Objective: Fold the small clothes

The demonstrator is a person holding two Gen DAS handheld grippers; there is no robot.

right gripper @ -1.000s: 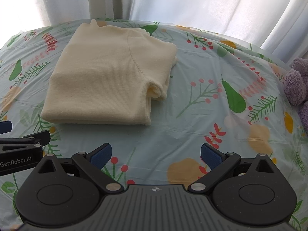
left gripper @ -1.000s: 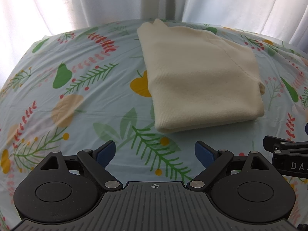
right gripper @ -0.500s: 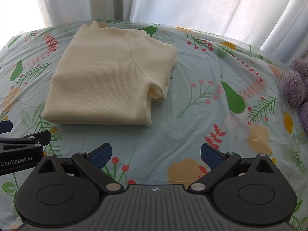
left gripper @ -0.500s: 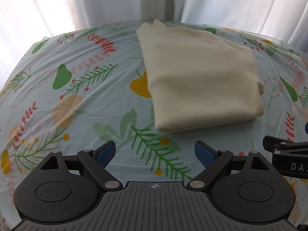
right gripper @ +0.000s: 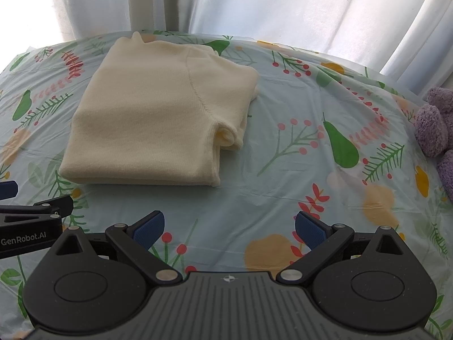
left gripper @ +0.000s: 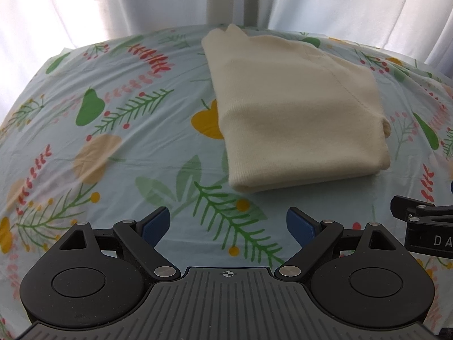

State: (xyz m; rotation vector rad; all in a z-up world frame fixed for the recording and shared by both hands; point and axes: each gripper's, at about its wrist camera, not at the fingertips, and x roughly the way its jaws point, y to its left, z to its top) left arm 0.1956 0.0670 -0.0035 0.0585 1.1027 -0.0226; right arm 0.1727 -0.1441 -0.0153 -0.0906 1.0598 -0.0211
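Nothing had really moved vs the frames a sec before: sweater and both grippers sat where they were, as far as I could tell.

Cream knit sweater (left gripper: pixel 297 119) lay folded into a rough rectangle on the tablecloth (left gripper: pixel 119 153), fine ribbed texture, soft rounded fold along the near edge, a seam line running diagonally across the top layer. In the right wrist view a tucked sleeve bulged out at its right side. Cloth under it was smooth, slightly glossy, pale blue w/ printed pears, ferns and red berries; a few shallow creases.

My left gripper (left gripper: pixel 228 223) was wide open, blue ribbed pads holding nothing, hovering just short of the sweater's near edge, not touching it. My right gripper (right gripper: pixel 229 225) was likewise spread wide and empty, sweater ahead and to its left, apart from it.

White pleated curtains (right gripper: pixel 254 8) hung behind. A fuzzy purple plush toy (right gripper: pixel 436 124) sat at the far right edge of the cloth.
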